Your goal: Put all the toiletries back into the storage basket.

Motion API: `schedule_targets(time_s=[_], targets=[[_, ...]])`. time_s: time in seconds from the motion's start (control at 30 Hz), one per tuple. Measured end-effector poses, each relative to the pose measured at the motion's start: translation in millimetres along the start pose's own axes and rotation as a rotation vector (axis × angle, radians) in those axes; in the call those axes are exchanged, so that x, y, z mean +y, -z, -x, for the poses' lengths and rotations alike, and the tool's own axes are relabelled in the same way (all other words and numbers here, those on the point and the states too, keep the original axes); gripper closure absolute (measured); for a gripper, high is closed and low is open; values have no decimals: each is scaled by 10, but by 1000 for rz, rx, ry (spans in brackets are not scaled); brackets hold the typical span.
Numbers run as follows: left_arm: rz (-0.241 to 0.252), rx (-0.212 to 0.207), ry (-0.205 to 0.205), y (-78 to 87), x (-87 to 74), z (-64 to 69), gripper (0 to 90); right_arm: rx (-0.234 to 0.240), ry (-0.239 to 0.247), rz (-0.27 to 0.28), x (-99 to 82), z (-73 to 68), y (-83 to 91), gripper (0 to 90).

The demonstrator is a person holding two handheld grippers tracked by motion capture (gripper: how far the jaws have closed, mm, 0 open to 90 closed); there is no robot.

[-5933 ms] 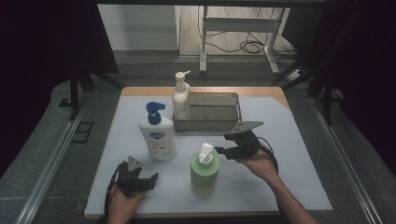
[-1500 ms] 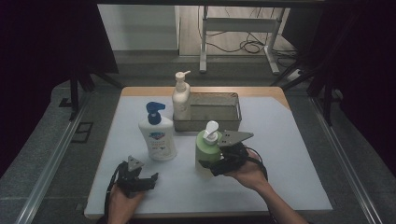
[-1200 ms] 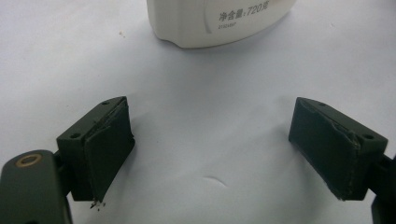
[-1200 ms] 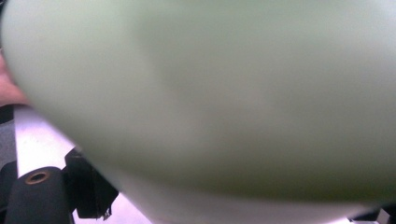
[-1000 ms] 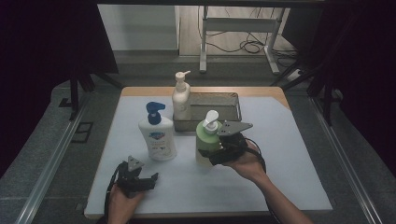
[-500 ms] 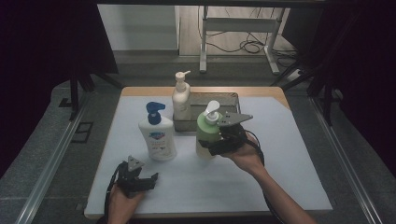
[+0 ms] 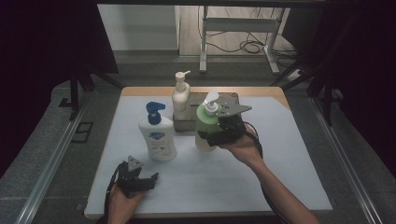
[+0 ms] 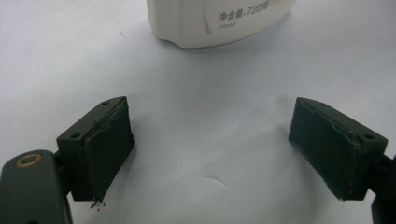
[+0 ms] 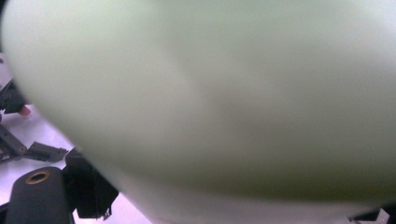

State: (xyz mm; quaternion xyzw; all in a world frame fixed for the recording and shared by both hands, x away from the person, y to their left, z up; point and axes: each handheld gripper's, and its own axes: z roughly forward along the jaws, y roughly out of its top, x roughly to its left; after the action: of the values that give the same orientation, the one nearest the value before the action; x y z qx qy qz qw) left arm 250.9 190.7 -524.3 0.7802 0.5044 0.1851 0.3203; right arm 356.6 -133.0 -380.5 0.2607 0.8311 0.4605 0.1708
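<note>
Desk (image 7: 280, 186) with a pale covering, seen from the high view. The right hand-held gripper (image 7: 215, 136) is clamped on a light green plastic pump bottle with a white nozzle (image 7: 206, 122), holding it upright just in front of a dark metal tray (image 7: 186, 125) at the far side. Since the earlier pictures, this bottle has travelled from the near middle of the desk, away from the person and slightly upward, to the tray's front edge. That suggests the carry is almost finished, with setting it inside the tray left to do. A cream pump bottle (image 7: 180, 98) already stands at the tray's left end. A white bottle with a blue pump (image 7: 156, 135) waits on the desk, left of the green one. The left hand-held gripper (image 7: 140, 179) rests near the front edge and has not moved.

Left gripper view: its black jaws stand wide apart with nothing between them, above the base of the white bottle.

Right gripper view: the green bottle sits blurred and very close between the jaws.
</note>
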Motion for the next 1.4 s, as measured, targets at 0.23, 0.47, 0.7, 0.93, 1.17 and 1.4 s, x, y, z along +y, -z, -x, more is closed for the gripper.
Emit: schedule_targets(time_s=[0.23,0.47,0.7,0.93,1.17,1.4], targets=[[0,0,0,0,0,0,130,-18,-1,2,86,55,-3,124],[0,-1,0,0,0,-1,130,-36,-6,9,189,120,-22,124],[0,-1,0,0,0,-1,130,-51,-12,7,277,164,-90,125],[0,-1,0,0,0,0,130,-72,-20,7,361,231,-145,125],[0,-1,-1,0,0,-1,130,-99,-38,4,428,329,-198,125],[1,-2,1,0,0,-1,130,-121,-48,7,484,413,-255,125]])
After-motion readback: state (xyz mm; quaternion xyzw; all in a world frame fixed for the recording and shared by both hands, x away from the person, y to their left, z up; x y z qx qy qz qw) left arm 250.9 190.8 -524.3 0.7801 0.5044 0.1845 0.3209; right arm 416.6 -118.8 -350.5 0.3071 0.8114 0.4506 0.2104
